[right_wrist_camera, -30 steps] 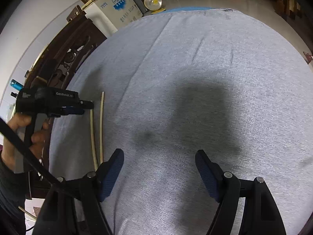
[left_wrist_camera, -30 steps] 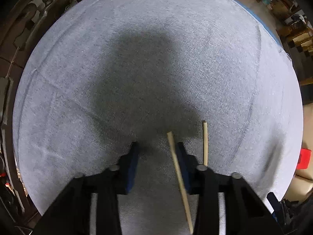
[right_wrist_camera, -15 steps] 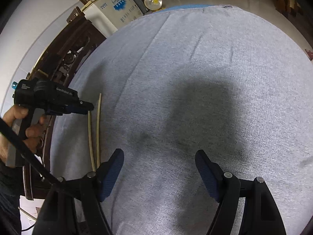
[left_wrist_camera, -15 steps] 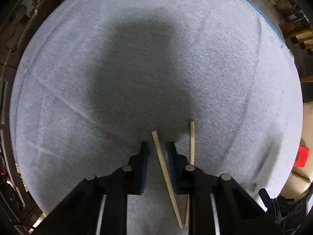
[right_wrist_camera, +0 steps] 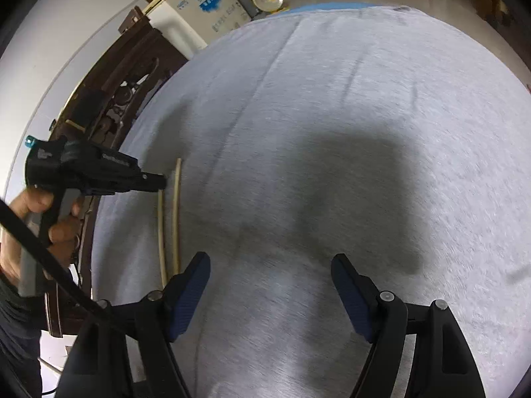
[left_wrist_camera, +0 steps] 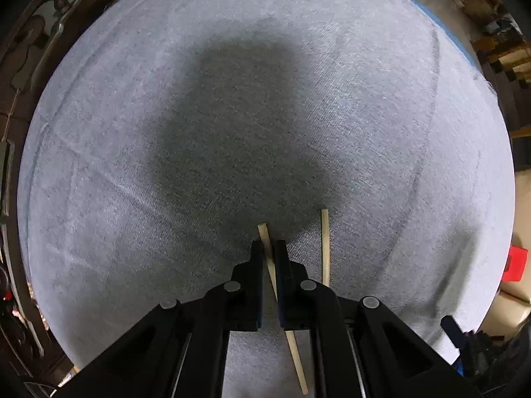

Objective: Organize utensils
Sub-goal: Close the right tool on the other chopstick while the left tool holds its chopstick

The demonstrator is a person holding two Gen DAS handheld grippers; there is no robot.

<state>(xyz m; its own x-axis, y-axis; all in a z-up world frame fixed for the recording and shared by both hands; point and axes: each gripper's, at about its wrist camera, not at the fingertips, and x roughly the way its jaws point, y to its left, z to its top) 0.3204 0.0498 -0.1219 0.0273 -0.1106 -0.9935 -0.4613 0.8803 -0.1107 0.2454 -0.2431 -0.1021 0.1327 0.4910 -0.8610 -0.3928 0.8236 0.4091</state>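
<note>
Two pale wooden chopsticks lie on a grey tablecloth. In the left wrist view my left gripper is shut on one chopstick, whose tip sticks out past the fingers and whose tail runs back underneath. The second chopstick lies just right of it on the cloth. In the right wrist view my right gripper is open and empty above the cloth; both chopsticks show at the left, with the left gripper at their far end.
Dark carved wooden furniture stands along the table's left edge. A white appliance stands beyond it. The tablecloth's far edge meets a tiled floor. A red object lies off the right edge.
My left gripper's jaws have closed from wide open onto one chopstick. The right gripper has stayed open and nearly still.
</note>
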